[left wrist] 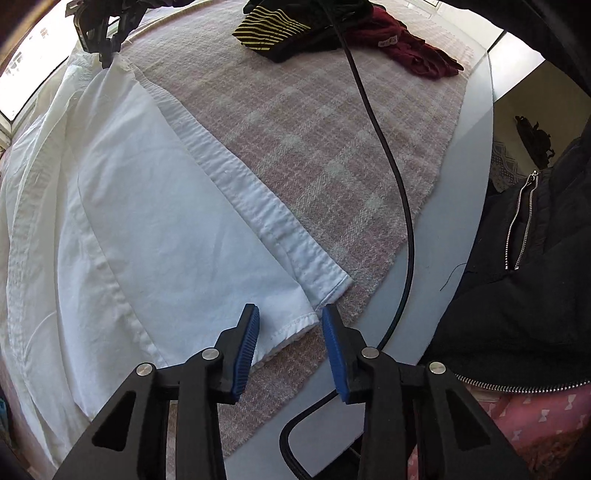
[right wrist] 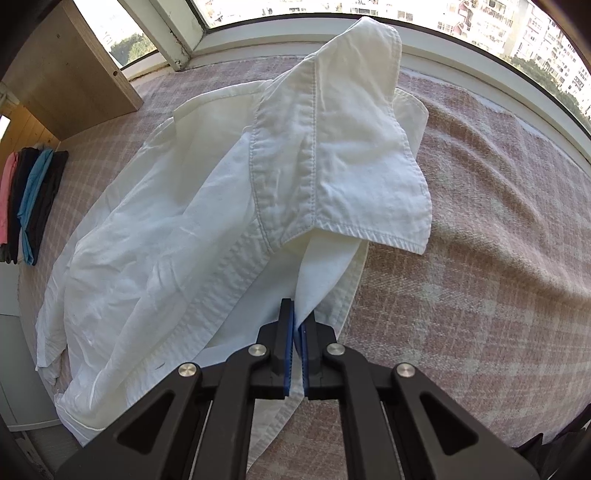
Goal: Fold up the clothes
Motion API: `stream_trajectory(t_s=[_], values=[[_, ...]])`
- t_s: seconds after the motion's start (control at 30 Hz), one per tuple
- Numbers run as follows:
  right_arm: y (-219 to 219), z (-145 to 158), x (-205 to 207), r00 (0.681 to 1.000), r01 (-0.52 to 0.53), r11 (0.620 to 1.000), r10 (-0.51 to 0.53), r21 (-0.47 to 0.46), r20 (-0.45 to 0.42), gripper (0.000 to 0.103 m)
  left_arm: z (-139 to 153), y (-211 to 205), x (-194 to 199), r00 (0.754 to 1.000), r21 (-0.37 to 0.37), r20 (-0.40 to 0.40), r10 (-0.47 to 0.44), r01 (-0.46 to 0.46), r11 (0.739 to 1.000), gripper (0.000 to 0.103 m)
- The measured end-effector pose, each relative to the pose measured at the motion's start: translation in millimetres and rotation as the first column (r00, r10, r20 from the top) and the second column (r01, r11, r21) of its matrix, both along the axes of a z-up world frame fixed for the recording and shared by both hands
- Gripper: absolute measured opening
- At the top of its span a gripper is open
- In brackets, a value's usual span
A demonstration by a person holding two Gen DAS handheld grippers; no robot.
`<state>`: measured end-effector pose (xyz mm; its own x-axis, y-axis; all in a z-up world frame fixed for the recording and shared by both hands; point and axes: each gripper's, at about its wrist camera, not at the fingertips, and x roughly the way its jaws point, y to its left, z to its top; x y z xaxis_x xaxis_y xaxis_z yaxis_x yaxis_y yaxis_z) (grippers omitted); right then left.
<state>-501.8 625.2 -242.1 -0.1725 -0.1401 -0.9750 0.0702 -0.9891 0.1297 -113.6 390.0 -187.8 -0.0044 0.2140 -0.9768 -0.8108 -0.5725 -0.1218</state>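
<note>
Sunlit windows [right wrist: 295, 9] curve behind a pink plaid blanket [right wrist: 461, 258] beside a wooden panel [right wrist: 66, 74].

I see a white shirt [left wrist: 140, 206] on a pink-and-cream checked blanket [left wrist: 314, 147]; blue pads [left wrist: 245, 354], a black-and-yellow striped garment [left wrist: 269, 27], a maroon garment [left wrist: 406, 44].

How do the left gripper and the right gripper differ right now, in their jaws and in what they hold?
The left gripper has its jaws apart, the white shirt's hem corner lying between the pads, unpinched; the right gripper is shut on the shirt's fabric. Cloth at the left lies flat on the blanket; cloth at the right is lifted. Both have blue pads and point down.
</note>
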Motion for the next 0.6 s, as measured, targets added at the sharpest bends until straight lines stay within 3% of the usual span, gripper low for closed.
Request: stream_trajectory(t_s=[0.07,0.2,0.37,0.43,0.53,0.6], values=[[0.5,0.0,0.6,1.0,0.005,1.0,-0.005,-0.006,0.003,0.005,0.4,-3.3,-2.2,1.0,0.004,0.008,-0.005,0.005,1.0,0.012],[-2.3,0.3,3.2,1.0,-0.001,1.0,0.001,-0.001,0.003,0.007,7.5,-14.7,-15.9,0.997,0.062,0.055,0.044,-0.048,0.997,0.003],[-1.7,0.7,2.8,1.0,0.001,1.0,-0.001,-0.007,-0.004,0.007,30.7,-24.0,-28.5,0.972,0.27,0.213,0.103,-0.16,0.949,0.003],[1.0,1.2,2.1,1.0,0.011,1.0,-0.011,-0.017,-0.013,0.007,34.3,-16.8,-24.7,0.976,0.279,0.199,0.09,-0.145,0.949,0.003],[6.2,5.6,2.1,0.999,0.02,1.0,-0.021,-0.009,-0.044,0.007,15.7,-1.7,-21.9,0.982,0.206,0.173,0.073,-0.108,0.973,0.002],[10.5,7.5,1.2,0.998,0.028,1.0,-0.028,-0.001,-0.057,0.007,2.9,-0.2,-21.3,0.973,0.205,0.22,0.072,-0.118,0.972,0.009]])
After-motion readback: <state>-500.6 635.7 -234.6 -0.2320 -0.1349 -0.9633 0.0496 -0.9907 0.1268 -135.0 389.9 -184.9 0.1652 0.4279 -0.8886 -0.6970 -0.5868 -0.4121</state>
